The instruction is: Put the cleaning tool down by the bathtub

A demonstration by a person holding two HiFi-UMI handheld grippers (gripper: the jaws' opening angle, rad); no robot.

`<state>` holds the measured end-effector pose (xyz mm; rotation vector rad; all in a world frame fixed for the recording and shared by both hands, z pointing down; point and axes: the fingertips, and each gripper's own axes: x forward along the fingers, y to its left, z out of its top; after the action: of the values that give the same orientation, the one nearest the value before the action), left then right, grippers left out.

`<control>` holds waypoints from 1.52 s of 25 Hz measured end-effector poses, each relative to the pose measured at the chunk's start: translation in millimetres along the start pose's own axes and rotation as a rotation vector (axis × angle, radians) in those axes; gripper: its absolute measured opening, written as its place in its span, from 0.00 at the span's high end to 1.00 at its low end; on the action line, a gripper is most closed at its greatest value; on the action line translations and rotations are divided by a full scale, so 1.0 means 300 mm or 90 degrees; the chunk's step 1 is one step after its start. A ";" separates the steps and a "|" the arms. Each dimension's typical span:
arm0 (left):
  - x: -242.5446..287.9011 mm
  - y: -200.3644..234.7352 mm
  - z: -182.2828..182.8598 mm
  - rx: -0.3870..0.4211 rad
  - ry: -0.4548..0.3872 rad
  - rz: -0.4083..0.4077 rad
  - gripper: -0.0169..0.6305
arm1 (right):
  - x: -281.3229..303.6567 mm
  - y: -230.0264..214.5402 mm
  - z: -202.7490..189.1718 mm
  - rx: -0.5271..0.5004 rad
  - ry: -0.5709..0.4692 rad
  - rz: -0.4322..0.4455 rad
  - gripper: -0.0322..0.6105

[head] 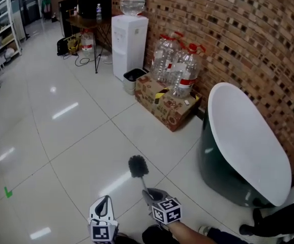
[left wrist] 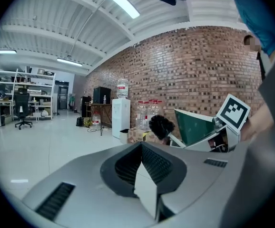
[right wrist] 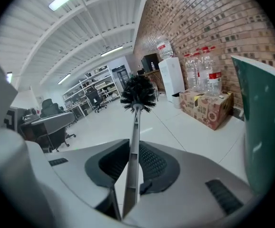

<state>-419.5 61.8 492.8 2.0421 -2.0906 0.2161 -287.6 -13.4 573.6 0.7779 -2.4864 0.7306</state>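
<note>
right gripper (right wrist: 132, 148): clamped on brush (right wrist: 137, 93) handle | left gripper (left wrist: 141, 151): jaws together, empty | bathtub (head: 246, 136) right of brush; cardboard box (head: 168, 107), water bottles (head: 180, 65) beyond | bathtub's white inside: head view only

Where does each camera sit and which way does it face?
Head view: on the person's head, facing down at floor and bathtub; left gripper, right gripper, a forearm show.
Left gripper view: on left gripper, along shut empty jaws toward brick wall.
Right gripper view: on right gripper, along jaws clamping the brush.
All three share the brush.
</note>
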 end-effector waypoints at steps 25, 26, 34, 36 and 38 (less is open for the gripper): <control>-0.357 -0.850 1.083 0.048 -0.026 -0.142 0.97 | -1.428 0.171 0.705 -0.144 -0.089 0.033 0.82; -0.361 -0.892 1.088 0.050 -0.030 -0.150 0.97 | -1.465 0.156 0.694 -0.148 -0.088 0.030 0.82; -0.422 -1.091 1.126 0.080 -0.052 -0.245 0.97 | -1.689 0.110 0.655 -0.191 -0.086 -0.033 0.82; -0.433 -1.115 1.130 0.070 -0.053 -0.269 0.97 | -1.730 0.109 0.644 -0.199 -0.076 -0.065 0.82; -0.459 -1.132 1.129 0.059 -0.056 -0.287 0.97 | -1.769 0.122 0.618 -0.202 -0.063 -0.087 0.82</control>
<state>-94.3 100.6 116.6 2.5505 -1.6269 0.1520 42.6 109.0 134.0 0.8694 -2.5180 0.2453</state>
